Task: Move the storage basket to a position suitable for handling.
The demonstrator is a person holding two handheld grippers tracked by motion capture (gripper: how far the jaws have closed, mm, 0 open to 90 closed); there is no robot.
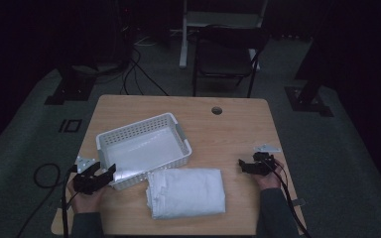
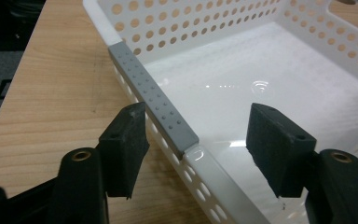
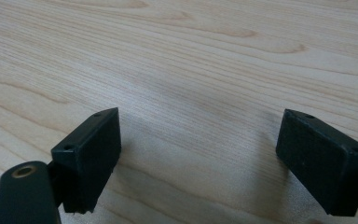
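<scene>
Left gripper (image 2: 193, 135) I'm holding wide open, empty, straddling the white basket's (image 1: 178, 136) grey-handled rim to grab it, while right gripper (image 3: 200, 158) is idling open near the table's (image 1: 238, 124) right edge.

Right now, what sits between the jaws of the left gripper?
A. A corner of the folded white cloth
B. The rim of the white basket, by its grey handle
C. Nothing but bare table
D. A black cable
B: in the left gripper view the left gripper stands open, one jaw outside the basket and one inside, straddling the rim at the end of the grey handle.
</scene>
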